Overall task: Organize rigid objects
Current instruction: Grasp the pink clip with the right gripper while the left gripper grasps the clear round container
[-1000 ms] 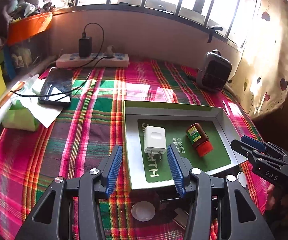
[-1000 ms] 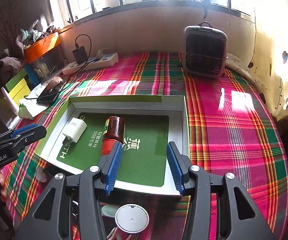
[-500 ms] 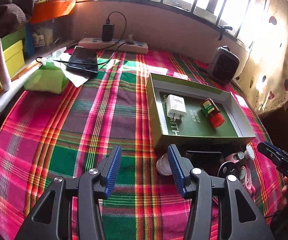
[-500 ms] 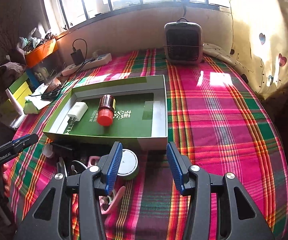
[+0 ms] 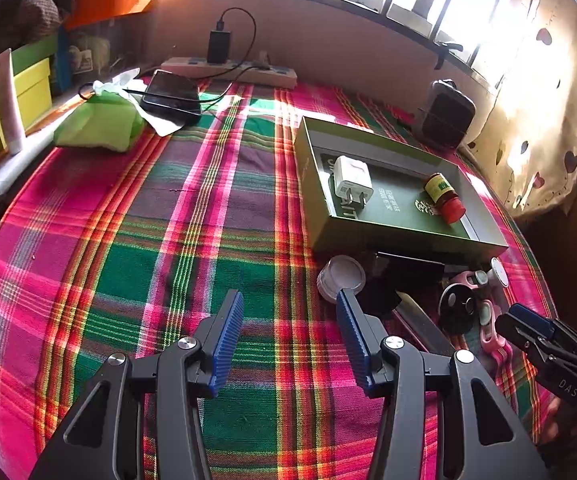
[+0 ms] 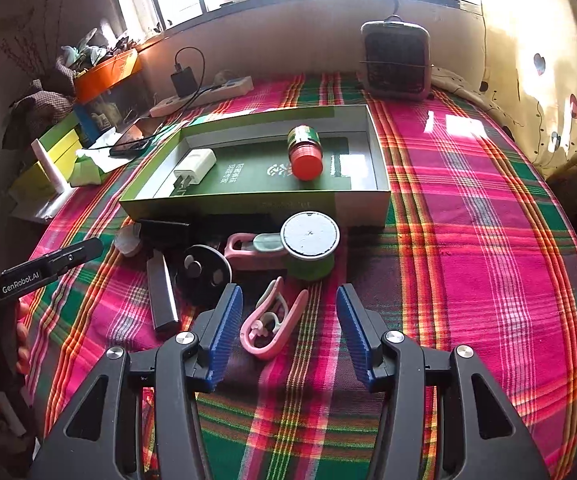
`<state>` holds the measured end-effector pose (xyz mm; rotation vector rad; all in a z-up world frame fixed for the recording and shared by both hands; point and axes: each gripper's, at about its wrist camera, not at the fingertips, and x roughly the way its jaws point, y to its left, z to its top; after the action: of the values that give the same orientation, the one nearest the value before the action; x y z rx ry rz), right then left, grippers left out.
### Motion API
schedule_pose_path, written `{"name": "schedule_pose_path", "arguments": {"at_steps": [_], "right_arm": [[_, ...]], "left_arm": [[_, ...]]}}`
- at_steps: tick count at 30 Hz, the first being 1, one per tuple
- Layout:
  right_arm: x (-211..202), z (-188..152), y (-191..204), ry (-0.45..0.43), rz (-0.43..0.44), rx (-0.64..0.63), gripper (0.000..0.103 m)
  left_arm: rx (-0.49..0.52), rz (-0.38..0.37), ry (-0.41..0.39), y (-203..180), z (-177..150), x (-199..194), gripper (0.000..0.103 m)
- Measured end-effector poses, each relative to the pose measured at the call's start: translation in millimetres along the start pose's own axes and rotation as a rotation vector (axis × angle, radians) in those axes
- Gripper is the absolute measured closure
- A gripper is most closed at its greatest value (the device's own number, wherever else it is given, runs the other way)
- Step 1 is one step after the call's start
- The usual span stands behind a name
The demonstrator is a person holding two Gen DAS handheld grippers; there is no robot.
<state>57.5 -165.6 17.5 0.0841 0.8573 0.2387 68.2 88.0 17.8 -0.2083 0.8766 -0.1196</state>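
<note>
While lying sideways, bottle (image 6: 304, 148) cap faces tongs (image 6: 289, 332).

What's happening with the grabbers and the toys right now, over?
Left gripper open, empty. Right gripper open, empty, above pink clip. White charger and red-capped bottle in green box; other bits outside. Nothing blocking clip.

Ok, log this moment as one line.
left hand-held gripper open, empty | right hand-held gripper open over pink clip | box: charger, bottle
</note>
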Motion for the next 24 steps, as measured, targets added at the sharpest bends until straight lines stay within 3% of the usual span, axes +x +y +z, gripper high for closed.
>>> {"name": "schedule_pose_path", "arguments": {"at_steps": [18,24], "right_arm": [[10.9,-9.5,0.6,0.028,-0.121,0.023,0.05],[9.3,-8.6,-6.9,0.024,-0.126,0.038,0.051]], "left_arm": [[0.047,-0.034,0.032,-11.2,-5.0,3.9,0.055],[0.051,-0.028,0.04,-12.9,-2.0,7.9,0.055]]}}
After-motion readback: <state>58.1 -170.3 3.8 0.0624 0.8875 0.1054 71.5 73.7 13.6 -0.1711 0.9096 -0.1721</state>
